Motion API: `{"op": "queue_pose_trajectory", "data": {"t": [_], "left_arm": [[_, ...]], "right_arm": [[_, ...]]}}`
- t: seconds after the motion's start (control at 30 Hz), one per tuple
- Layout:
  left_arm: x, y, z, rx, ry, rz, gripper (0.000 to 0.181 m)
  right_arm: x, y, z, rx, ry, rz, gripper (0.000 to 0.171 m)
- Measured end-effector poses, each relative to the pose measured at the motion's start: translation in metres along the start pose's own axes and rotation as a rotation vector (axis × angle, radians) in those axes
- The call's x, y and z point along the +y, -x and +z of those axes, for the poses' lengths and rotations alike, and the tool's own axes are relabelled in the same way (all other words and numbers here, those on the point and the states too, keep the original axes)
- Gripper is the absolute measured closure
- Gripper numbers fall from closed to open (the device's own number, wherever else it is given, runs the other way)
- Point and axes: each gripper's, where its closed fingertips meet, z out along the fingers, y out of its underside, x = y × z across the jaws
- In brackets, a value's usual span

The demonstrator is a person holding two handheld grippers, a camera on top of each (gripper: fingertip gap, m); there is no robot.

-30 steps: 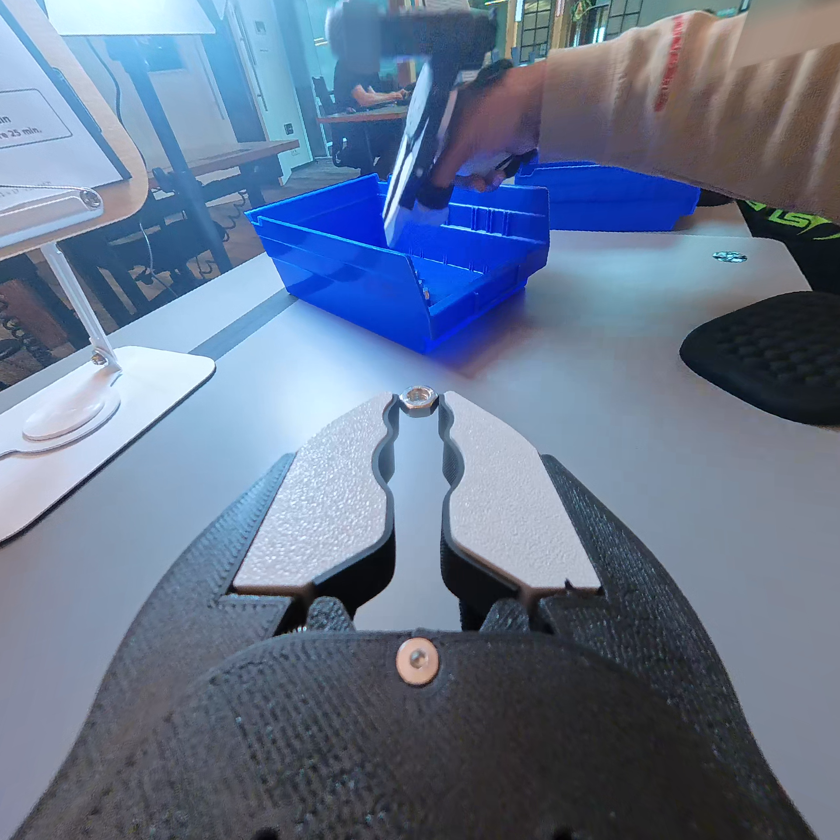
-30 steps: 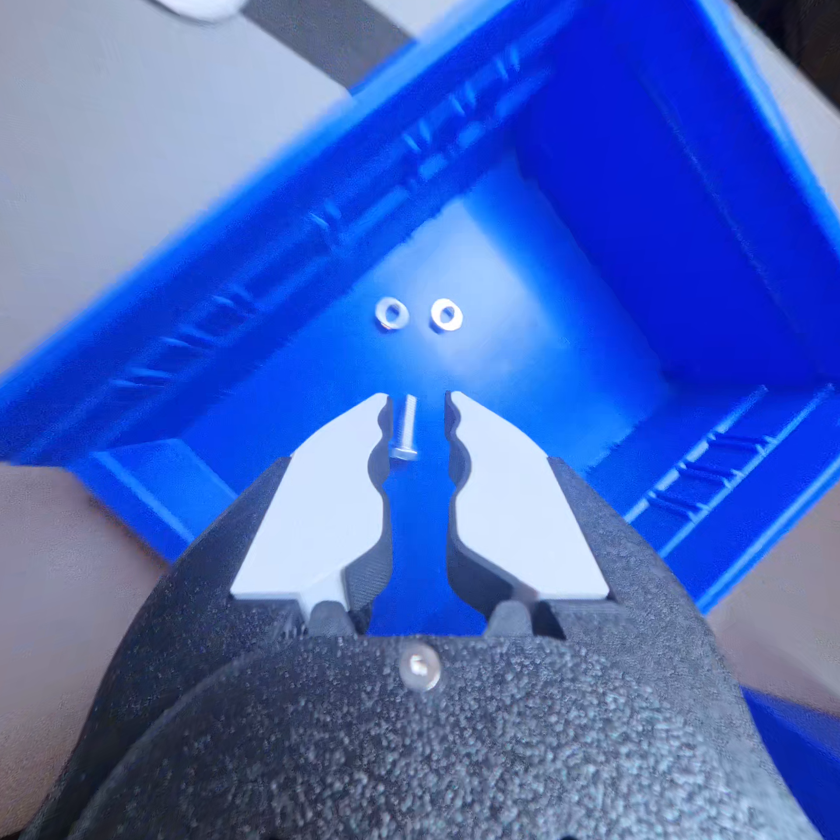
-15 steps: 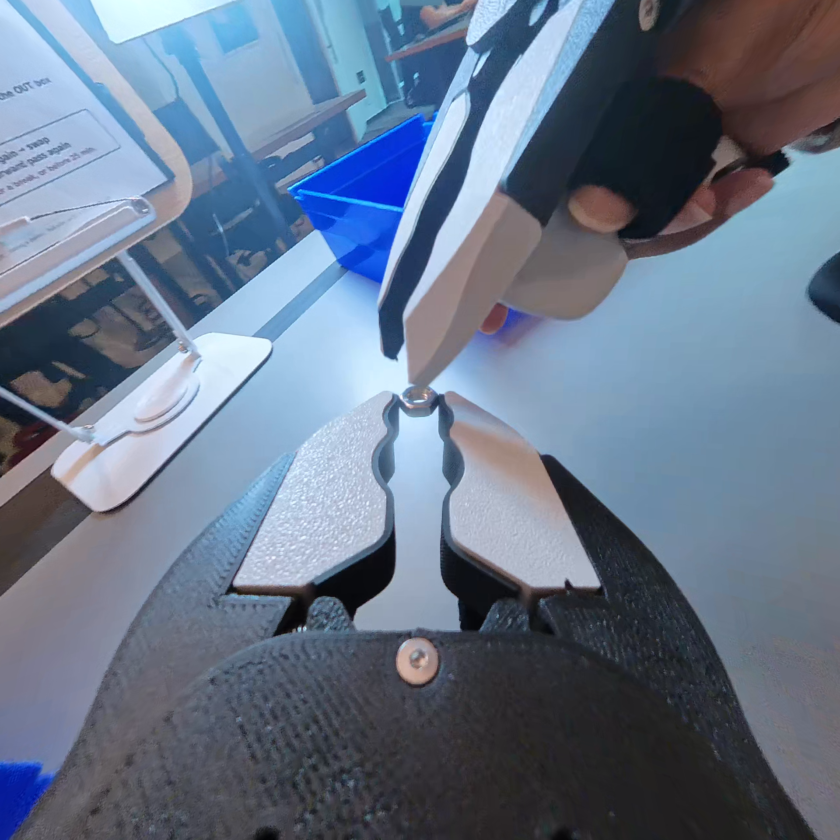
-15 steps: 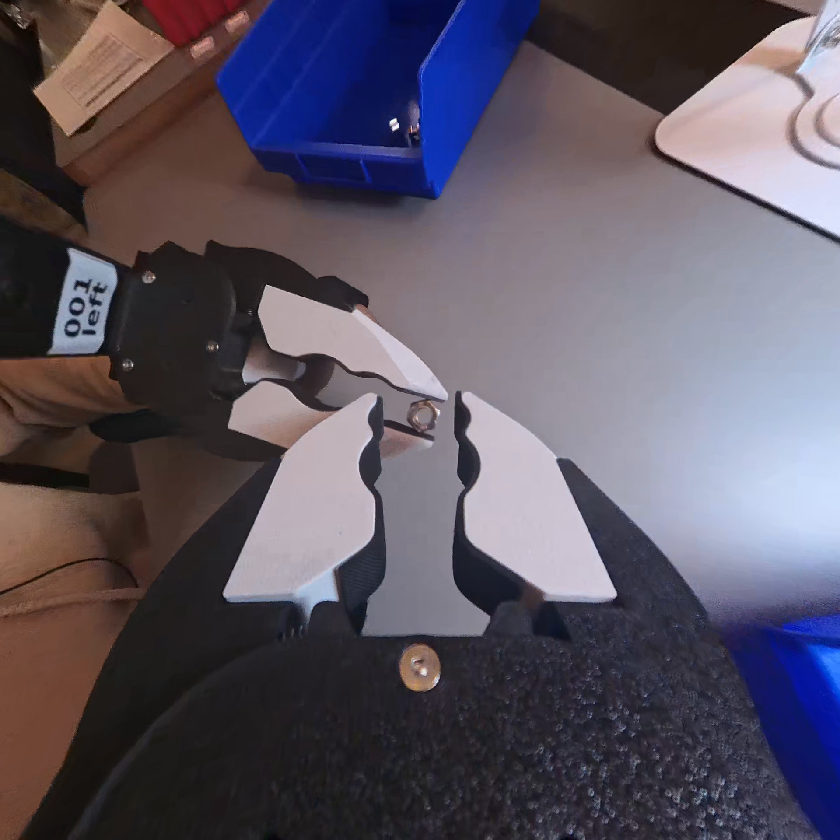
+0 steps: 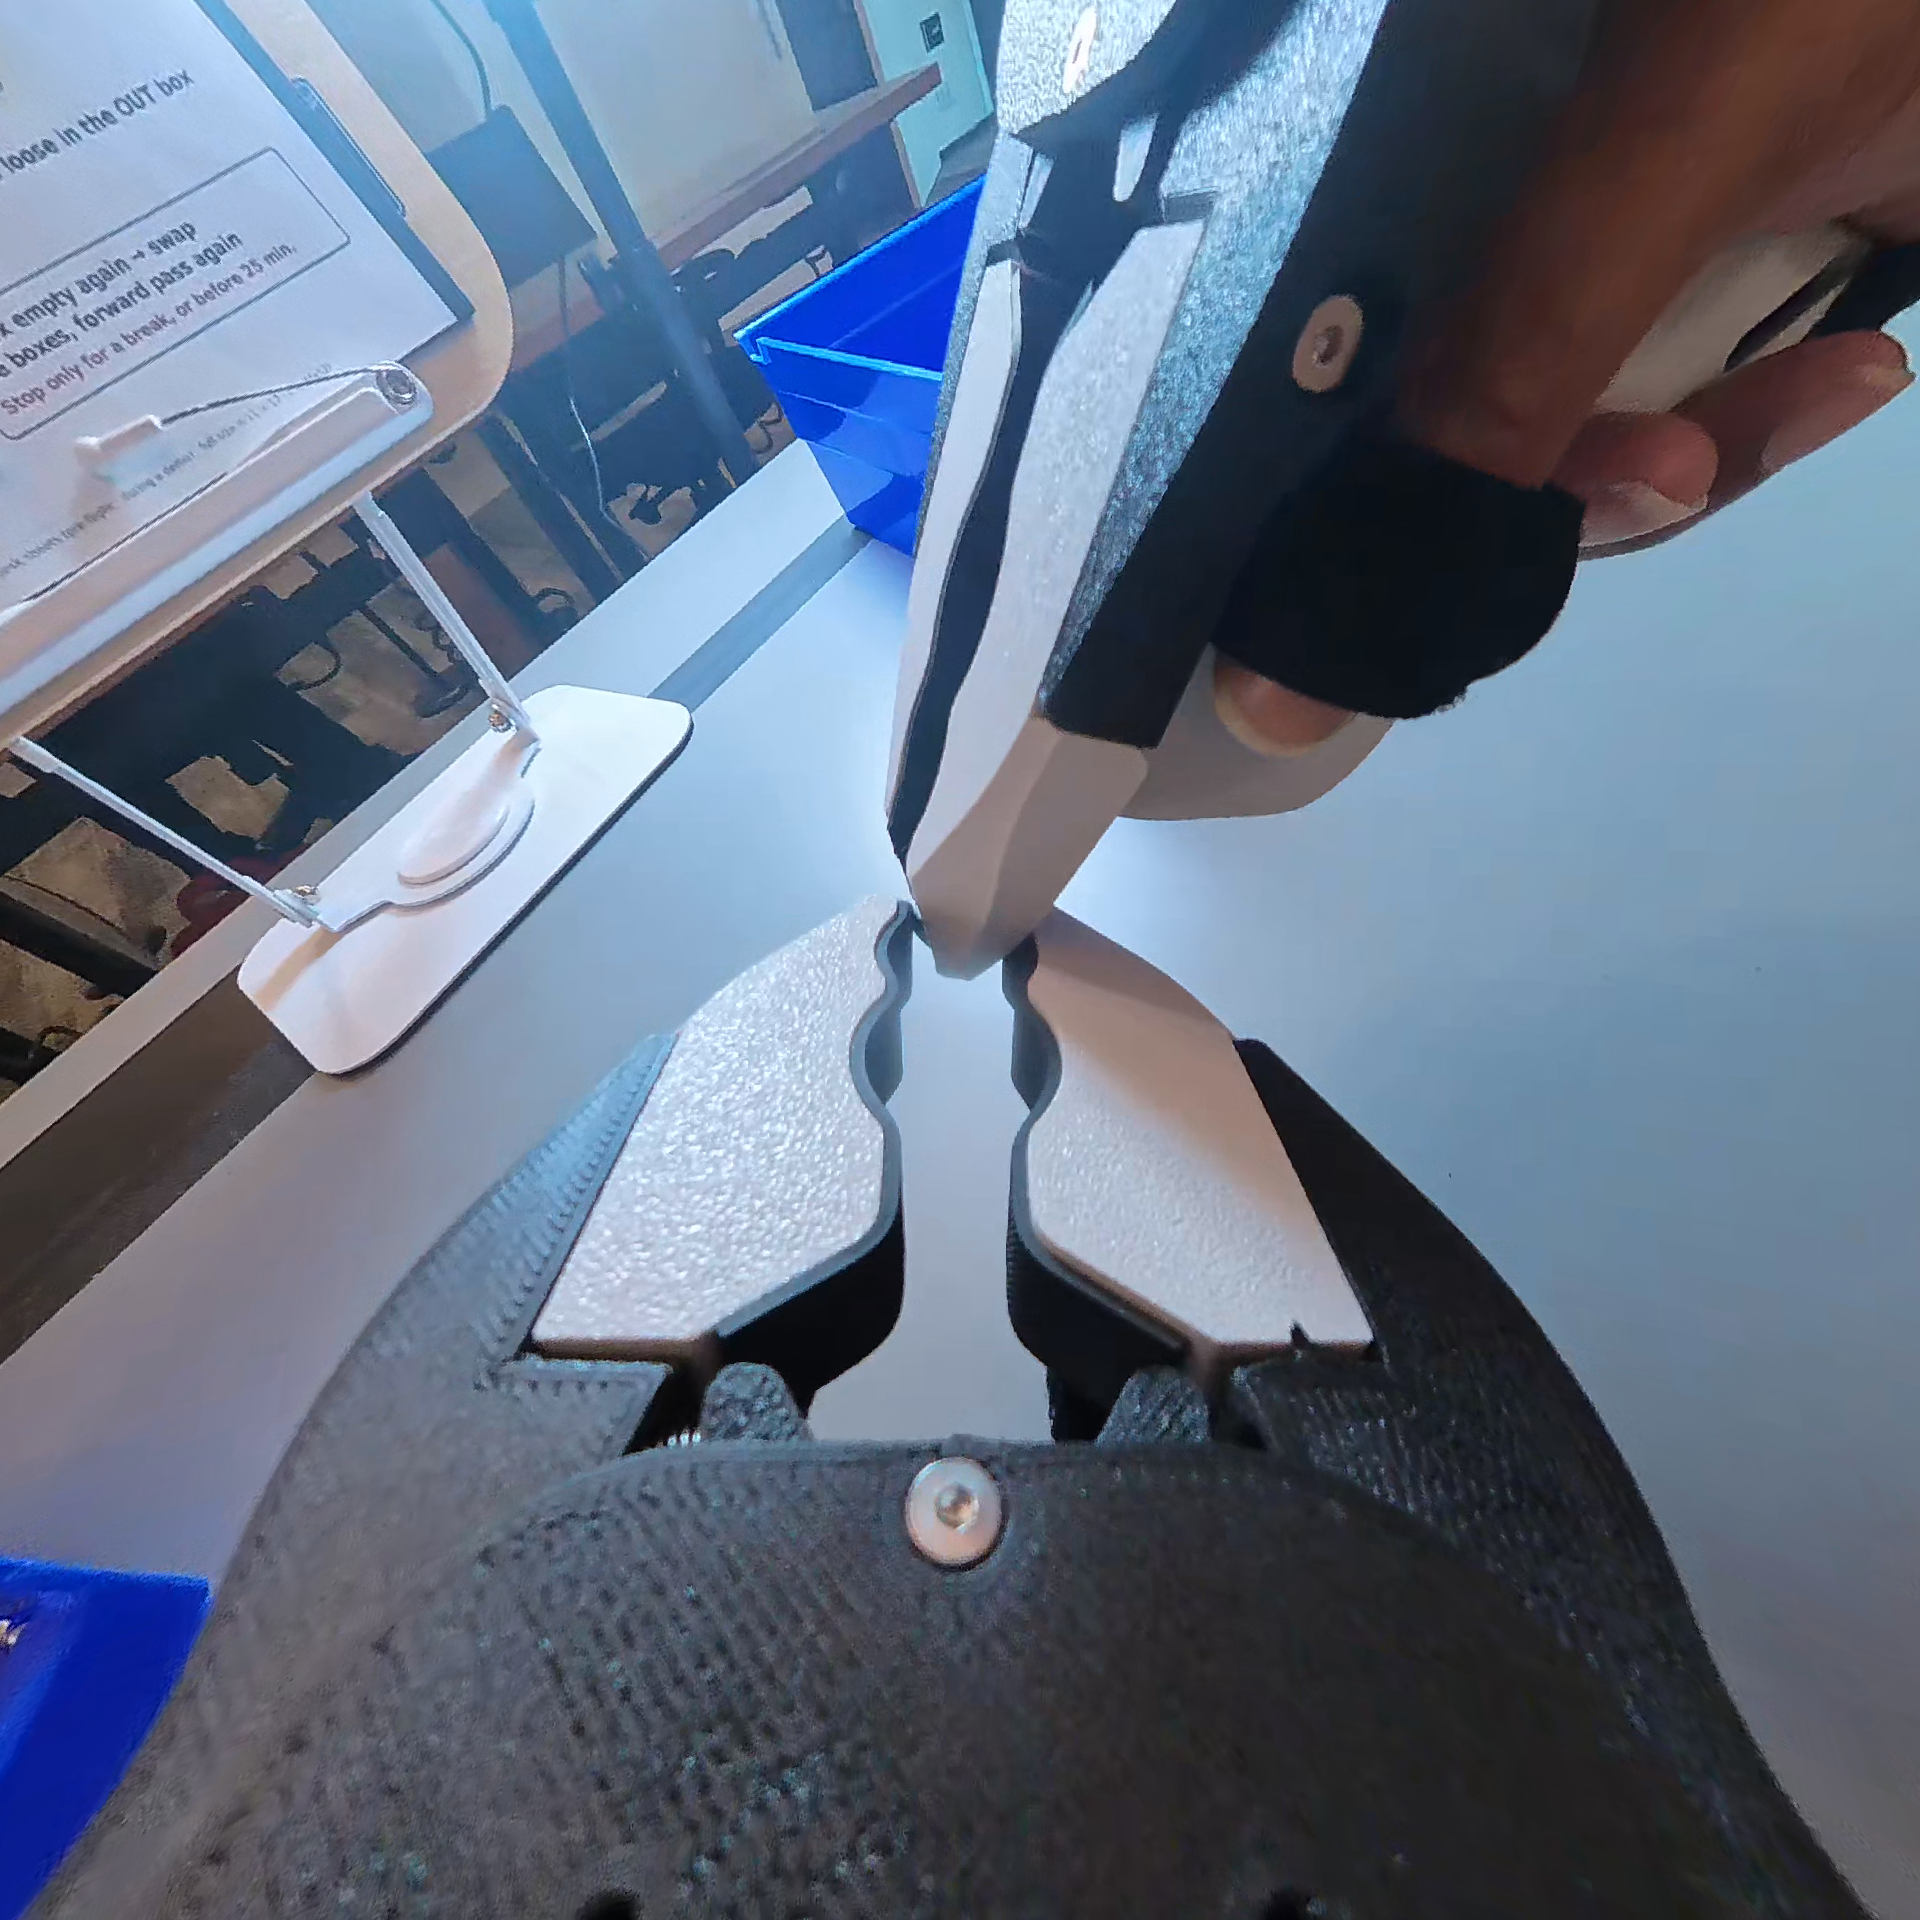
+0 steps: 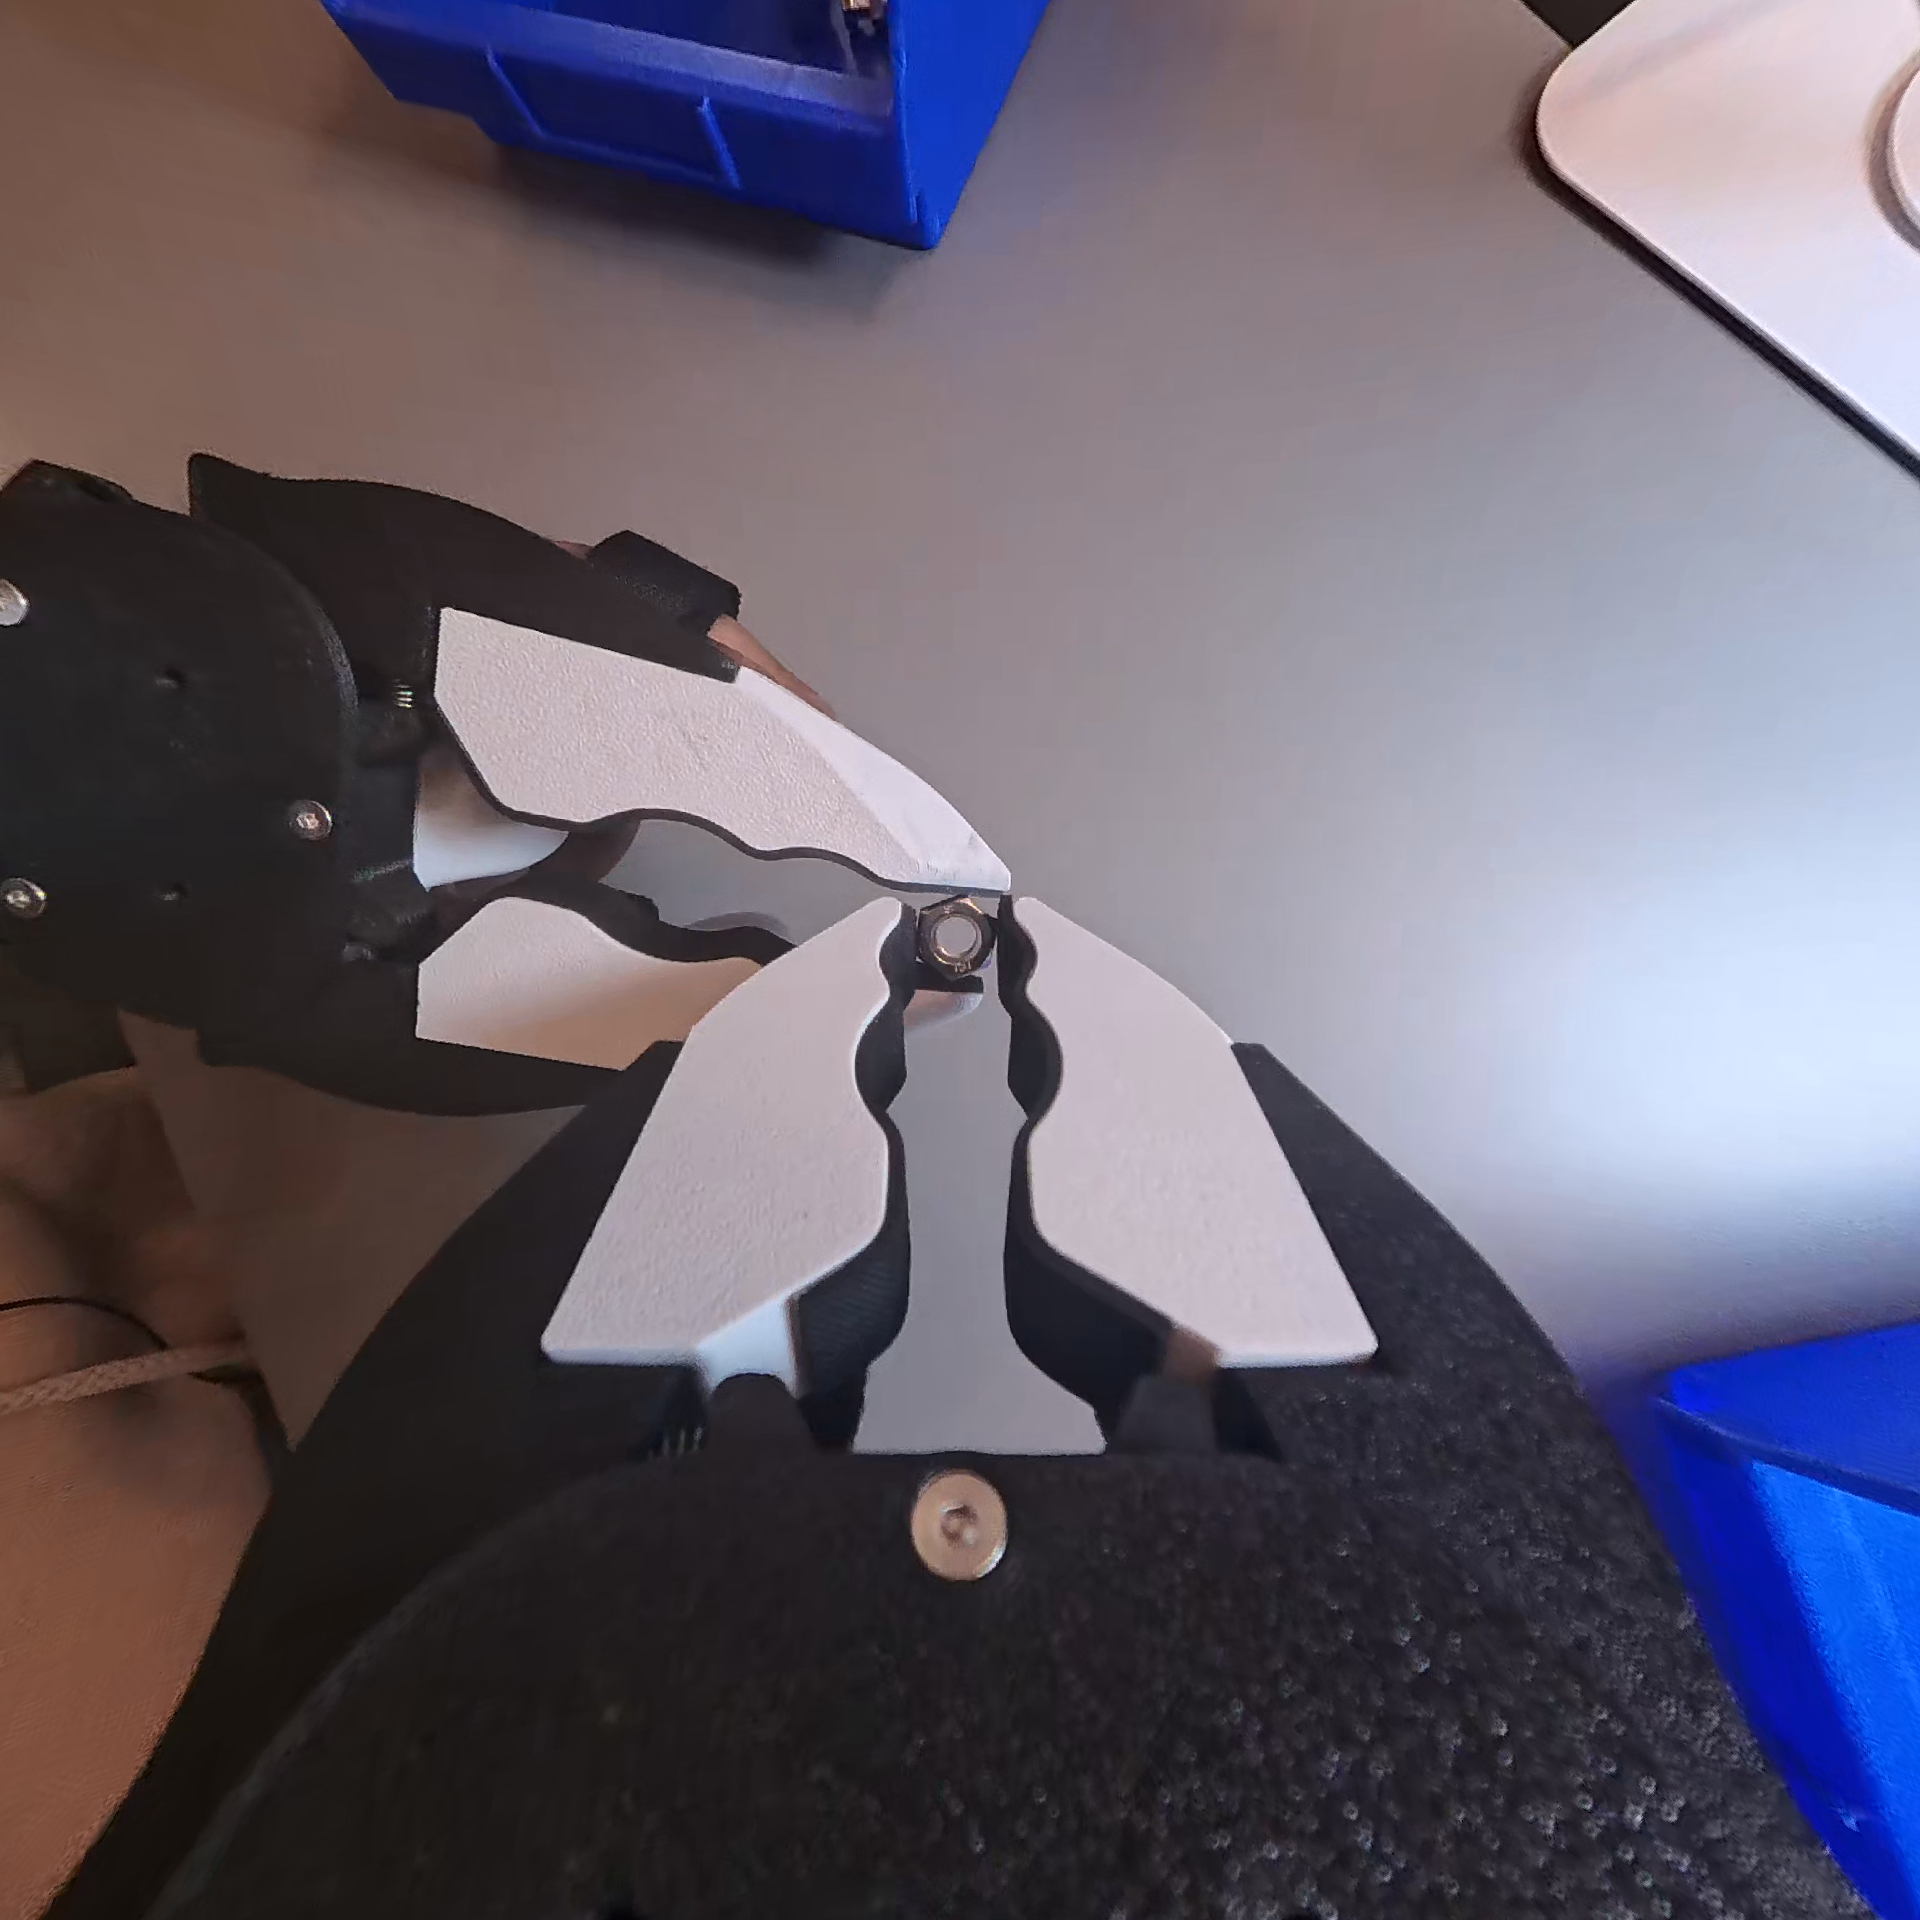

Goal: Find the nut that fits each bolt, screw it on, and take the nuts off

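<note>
A small steel hex nut (image 6: 957,935) is held just above the grey table (image 6: 1351,623). My left gripper (image 6: 971,945) comes in from the left in the right wrist view, with one finger above the nut and one below, shut on it. My right gripper (image 6: 956,914) has its two fingertips closed against the nut's left and right sides, crosswise to the left one. In the left wrist view my left gripper (image 5: 961,935) points forward. The right gripper (image 5: 961,940) reaches down from above and its tips cover the nut. No bolt is in view.
A blue bin (image 6: 727,94) with small metal parts stands on the far side, and another blue bin (image 6: 1818,1558) is at my near right. A white sign stand base (image 5: 468,862) sits at the left, with a blue bin (image 5: 862,416) behind it. The tips of both grippers are at nearly the same place.
The right gripper left the blue bin, came over to the left gripper, and closed its fingers around the nut. The left gripper kept hold of the nut and tilted upward a little.
</note>
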Motion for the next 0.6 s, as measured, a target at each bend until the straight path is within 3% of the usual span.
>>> {"op": "queue_pose_trajectory", "data": {"t": [0.17, 0.33, 0.47, 0.6], "left_arm": [[-0.009, 0.007, -0.005, 0.018, -0.072, -0.084, 0.157], [-0.016, 0.020, -0.011, 0.055, -0.144, -0.210, 0.159], [-0.014, 0.024, -0.012, 0.054, -0.152, -0.207, 0.162], [-0.012, 0.026, -0.012, 0.039, -0.152, -0.160, 0.165]], "right_arm": [[-0.017, -0.030, -0.028, 0.062, -0.037, -0.039, 0.157], [-0.033, -0.164, -0.102, 0.322, -0.039, 0.053, 0.157], [0.012, -0.288, -0.125, 0.501, 0.092, 0.212, 0.157], [0.072, -0.357, -0.110, 0.539, 0.228, 0.322, 0.156]]}}
